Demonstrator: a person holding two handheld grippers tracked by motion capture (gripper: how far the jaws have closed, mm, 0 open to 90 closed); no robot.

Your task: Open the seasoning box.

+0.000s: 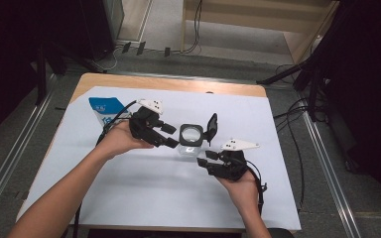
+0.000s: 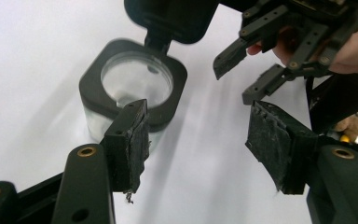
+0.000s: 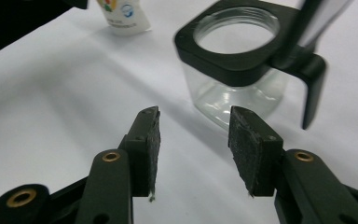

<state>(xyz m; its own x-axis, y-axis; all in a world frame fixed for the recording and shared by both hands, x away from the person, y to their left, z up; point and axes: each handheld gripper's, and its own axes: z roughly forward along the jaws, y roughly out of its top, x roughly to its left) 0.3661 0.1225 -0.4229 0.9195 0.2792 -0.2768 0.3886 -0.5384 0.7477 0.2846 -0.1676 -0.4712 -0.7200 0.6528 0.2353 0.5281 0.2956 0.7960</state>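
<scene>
A clear square jar point(image 1: 190, 139) with a black collar stands on the white sheet, its hinged black lid point(image 1: 211, 127) flipped up on the right. My left gripper point(image 1: 169, 135) is open just left of the jar, one pad point(image 2: 129, 145) close to the collar point(image 2: 133, 86), nothing held. My right gripper point(image 1: 204, 162) is open below and right of the jar, its jaws pointing toward the jar point(image 3: 235, 70) a short way off. The right gripper point(image 2: 249, 74) also appears in the left gripper view.
A blue and white pouch point(image 1: 103, 111) lies at the back left of the white sheet point(image 1: 129, 188), behind the left hand; its lower end point(image 3: 121, 16) appears in the right gripper view. Cables trail from both grippers. The table's wooden edge point(image 1: 178, 83) borders the sheet at the back.
</scene>
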